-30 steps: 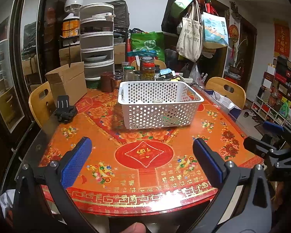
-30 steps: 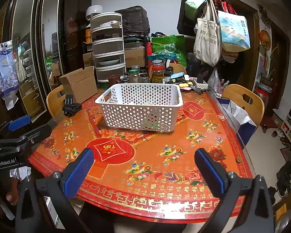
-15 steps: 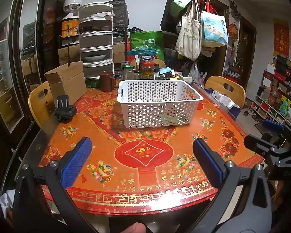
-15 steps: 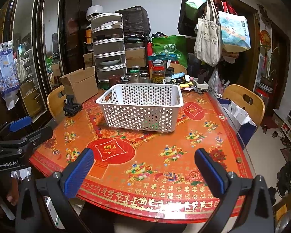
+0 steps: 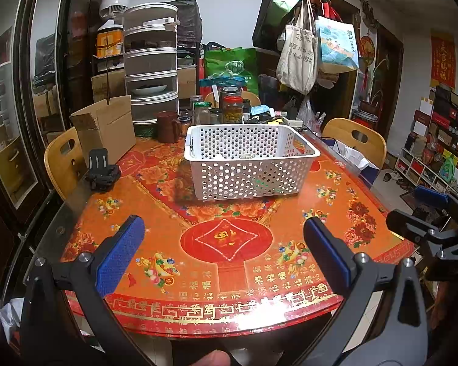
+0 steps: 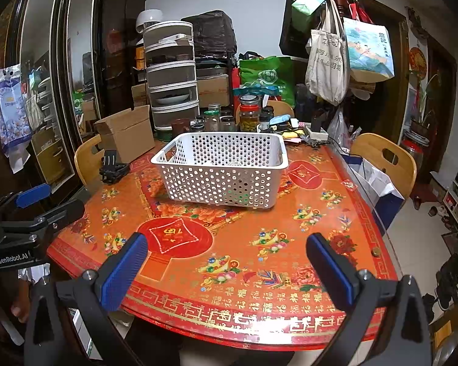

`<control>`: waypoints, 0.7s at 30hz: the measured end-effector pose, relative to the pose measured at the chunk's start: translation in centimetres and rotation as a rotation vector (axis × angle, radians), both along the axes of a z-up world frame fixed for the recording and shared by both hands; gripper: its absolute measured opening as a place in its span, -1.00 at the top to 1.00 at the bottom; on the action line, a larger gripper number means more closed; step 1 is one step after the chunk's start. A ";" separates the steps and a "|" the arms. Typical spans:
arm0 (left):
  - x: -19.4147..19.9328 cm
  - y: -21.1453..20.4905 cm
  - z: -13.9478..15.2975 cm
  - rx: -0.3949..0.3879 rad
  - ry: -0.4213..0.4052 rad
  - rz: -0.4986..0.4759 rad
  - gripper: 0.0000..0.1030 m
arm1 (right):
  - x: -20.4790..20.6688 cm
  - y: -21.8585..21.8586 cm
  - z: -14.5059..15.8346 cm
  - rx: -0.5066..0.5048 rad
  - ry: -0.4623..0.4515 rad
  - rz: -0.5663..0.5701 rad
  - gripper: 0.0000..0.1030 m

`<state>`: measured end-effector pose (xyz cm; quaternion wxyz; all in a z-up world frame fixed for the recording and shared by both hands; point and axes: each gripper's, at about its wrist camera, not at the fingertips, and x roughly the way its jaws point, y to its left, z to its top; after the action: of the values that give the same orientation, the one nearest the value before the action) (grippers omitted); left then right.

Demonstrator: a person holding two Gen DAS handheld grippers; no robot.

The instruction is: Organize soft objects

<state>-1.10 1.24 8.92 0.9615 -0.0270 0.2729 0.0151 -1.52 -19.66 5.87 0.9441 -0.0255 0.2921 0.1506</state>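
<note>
Hovering near one white basket [image 5: 250,161]: left gripper [image 5: 224,244] and right gripper [image 6: 226,259], both gaping wide, holding nothing.

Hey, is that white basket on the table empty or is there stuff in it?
Not empty. Through the white basket's holes and over its rim, a few pale and green shapes lie low inside; what they are cannot be told.

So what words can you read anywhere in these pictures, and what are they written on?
"GenRobot.AI": on the left gripper, seen from the right wrist camera.
"福", repeated: along the tablecloth border.
Chinese characters on the red wall scroll, the beige tote bag and the blue picture bag: too blurred to read.
Green bag label: too small.
</note>
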 end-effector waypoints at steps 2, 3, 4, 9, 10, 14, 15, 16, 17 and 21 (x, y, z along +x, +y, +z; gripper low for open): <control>0.0 0.0 -0.1 -0.001 0.000 -0.001 -1.00 | 0.0 0.0 0.0 -0.002 -0.001 0.000 -1.00; -0.2 0.0 -0.2 0.000 0.001 -0.003 -1.00 | 0.0 0.0 0.0 -0.002 -0.001 0.001 -1.00; -0.2 0.0 -0.3 0.000 0.001 -0.003 -1.00 | 0.0 0.0 0.0 -0.001 -0.001 0.001 -1.00; -0.2 0.0 -0.2 -0.001 0.001 -0.005 -1.00 | 0.0 0.0 0.0 -0.001 -0.001 0.001 -1.00; -0.2 0.0 -0.3 0.000 0.002 -0.006 -1.00 | 0.0 0.0 0.1 -0.001 -0.001 0.000 -1.00; -0.3 -0.1 -0.6 -0.001 0.005 -0.008 -1.00 | 0.0 0.0 0.1 -0.001 -0.001 0.001 -1.00; -0.3 0.0 -0.7 0.001 0.006 -0.009 -1.00 | 0.0 0.0 0.1 -0.001 0.000 0.001 -1.00; -0.3 0.1 -0.8 0.003 0.007 -0.011 -1.00 | 0.0 0.0 0.1 -0.001 0.000 0.001 -1.00; -0.4 0.0 -0.9 0.004 0.006 -0.013 -1.00 | 0.0 0.0 0.1 -0.002 0.000 0.002 -1.00; -0.3 0.2 -0.8 0.006 0.001 -0.014 -1.00 | -0.1 0.2 0.0 -0.001 0.001 0.002 -1.00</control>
<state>-1.44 1.45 8.10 0.9616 -0.0225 0.2734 0.0092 -1.59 -19.50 5.91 0.9437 -0.0264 0.2928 0.1516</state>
